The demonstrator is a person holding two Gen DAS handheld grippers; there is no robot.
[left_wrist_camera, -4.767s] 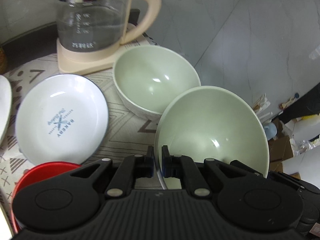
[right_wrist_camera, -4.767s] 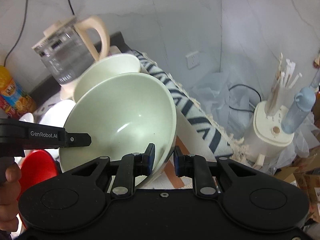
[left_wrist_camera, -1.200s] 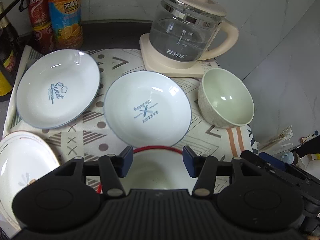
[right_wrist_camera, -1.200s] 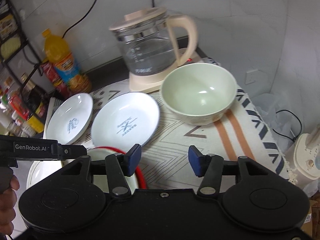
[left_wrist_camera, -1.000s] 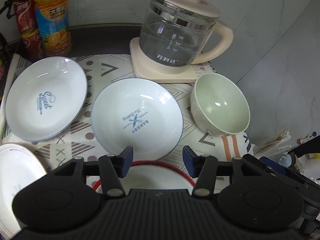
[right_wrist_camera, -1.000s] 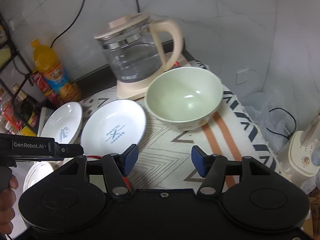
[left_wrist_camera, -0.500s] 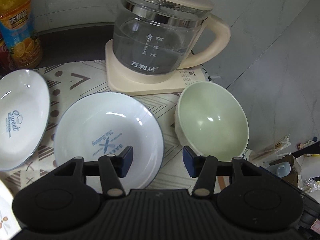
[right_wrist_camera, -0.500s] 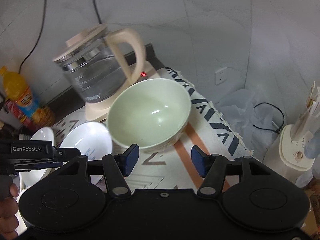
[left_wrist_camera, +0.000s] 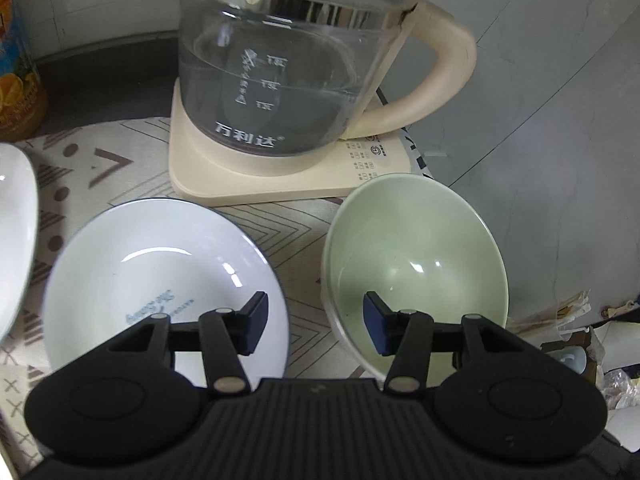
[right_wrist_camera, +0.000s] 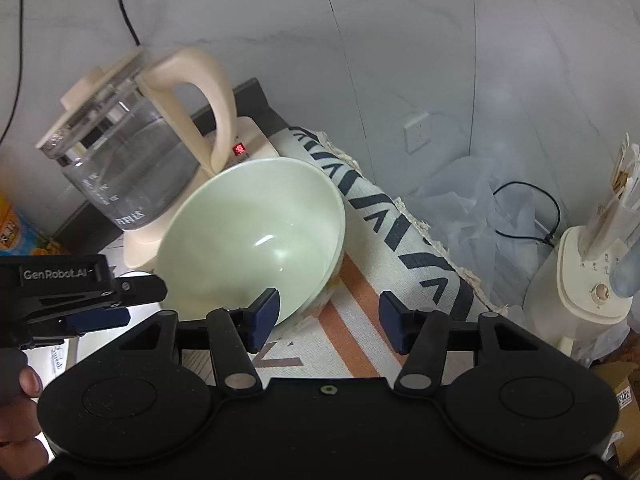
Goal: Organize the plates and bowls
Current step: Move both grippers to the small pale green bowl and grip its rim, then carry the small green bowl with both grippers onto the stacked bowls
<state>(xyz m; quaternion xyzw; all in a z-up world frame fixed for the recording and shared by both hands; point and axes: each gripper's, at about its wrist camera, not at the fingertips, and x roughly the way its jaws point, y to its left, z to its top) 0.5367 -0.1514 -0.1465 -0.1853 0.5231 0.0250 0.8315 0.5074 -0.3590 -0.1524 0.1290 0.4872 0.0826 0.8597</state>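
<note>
Approach step: we bring both grippers in on the green bowl (left_wrist_camera: pixel 416 264), which sits on the patterned cloth (left_wrist_camera: pixel 304 220) just ahead of the glass kettle (left_wrist_camera: pixel 288 60). Left gripper (left_wrist_camera: pixel 316 318) has its jaws apart and closing, nothing pressed between them; bowl's near rim lies at its right pad, white plate (left_wrist_camera: pixel 160 264) under its left pad. Right gripper (right_wrist_camera: pixel 328 320) is also apart and closing, empty, with the bowl's rim at its left pad and bare cloth between the pads. Next, we judge, each needs the rim wall squarely between its pads before pinching, then a level lift clear of the kettle base.
</note>
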